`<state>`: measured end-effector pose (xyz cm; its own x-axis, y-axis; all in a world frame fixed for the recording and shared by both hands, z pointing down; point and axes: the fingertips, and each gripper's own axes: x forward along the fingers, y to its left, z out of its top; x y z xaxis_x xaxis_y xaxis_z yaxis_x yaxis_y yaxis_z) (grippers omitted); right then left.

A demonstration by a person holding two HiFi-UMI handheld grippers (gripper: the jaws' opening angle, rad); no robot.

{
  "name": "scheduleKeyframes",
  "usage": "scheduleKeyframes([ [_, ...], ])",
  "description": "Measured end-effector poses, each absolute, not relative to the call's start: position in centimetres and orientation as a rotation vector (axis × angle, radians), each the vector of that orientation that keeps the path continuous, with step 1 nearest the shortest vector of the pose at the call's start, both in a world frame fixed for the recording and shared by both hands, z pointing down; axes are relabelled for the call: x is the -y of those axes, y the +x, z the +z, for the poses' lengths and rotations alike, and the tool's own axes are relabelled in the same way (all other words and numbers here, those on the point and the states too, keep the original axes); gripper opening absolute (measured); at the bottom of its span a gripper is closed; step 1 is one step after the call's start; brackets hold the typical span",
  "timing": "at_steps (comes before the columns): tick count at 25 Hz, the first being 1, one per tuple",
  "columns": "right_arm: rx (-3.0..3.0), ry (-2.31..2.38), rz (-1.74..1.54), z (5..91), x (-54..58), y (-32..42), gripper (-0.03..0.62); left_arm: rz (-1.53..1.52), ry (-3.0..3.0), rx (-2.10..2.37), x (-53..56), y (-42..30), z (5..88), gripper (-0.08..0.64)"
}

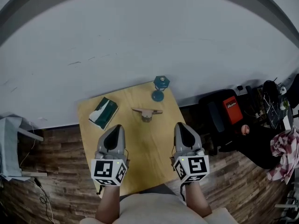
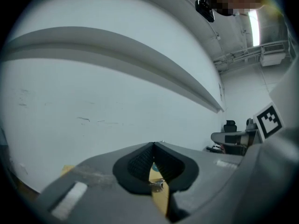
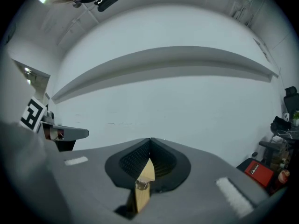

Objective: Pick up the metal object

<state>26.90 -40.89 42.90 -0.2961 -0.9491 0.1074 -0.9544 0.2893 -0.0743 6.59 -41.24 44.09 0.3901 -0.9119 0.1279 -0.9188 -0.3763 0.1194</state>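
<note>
So, you had the left tongs (image 1: pixel 117 127) and right tongs (image 1: pixel 181 125) both pinched shut and empty, side by side over the near half of the table (image 1: pixel 156 148); it looked like a neutral start pose, neither side committed. The metal object (image 1: pixel 146 113) lay mid-table ahead, on the line between them, touched by neither.

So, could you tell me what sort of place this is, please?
Likely an office or lab corner: a small wooden table stands against a plain white wall, an office chair stands further off, and bags lie on the wood-look floor.
</note>
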Motion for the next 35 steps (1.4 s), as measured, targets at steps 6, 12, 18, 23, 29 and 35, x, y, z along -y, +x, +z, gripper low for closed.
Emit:
scheduleKeyframes([
  [6, 2.479, 1.789, 0.262, 45.3, 41.2, 26.7, 0.002, 0.177, 2.422, 1.559, 41.8, 8.3, 48.1, 0.057],
  [12, 2.476, 1.762, 0.304, 46.8, 41.1, 26.8, 0.002, 0.257, 2.349, 1.465, 42.6, 10.2, 52.3, 0.159],
  [18, 2.455, 1.759, 0.349, 48.2, 40.6, 27.7, 0.002, 0.307, 2.267, 1.412, 43.8, 12.0, 55.9, 0.260],
  [23, 2.438, 1.766, 0.375, 49.1, 40.3, 28.5, 0.002, 0.409, 2.246, 1.399, 45.5, 13.4, 58.8, 0.303],
  [29, 2.402, 1.792, 0.399, 50.0, 40.3, 29.8, 0.002, 0.539, 2.240, 1.366, 47.9, 15.6, 62.3, 0.323],
  [35, 2.368, 1.805, 0.407, 50.6, 40.2, 30.8, 0.002, 0.612, 2.201, 1.377, 50.1, 16.7, 65.1, 0.342],
])
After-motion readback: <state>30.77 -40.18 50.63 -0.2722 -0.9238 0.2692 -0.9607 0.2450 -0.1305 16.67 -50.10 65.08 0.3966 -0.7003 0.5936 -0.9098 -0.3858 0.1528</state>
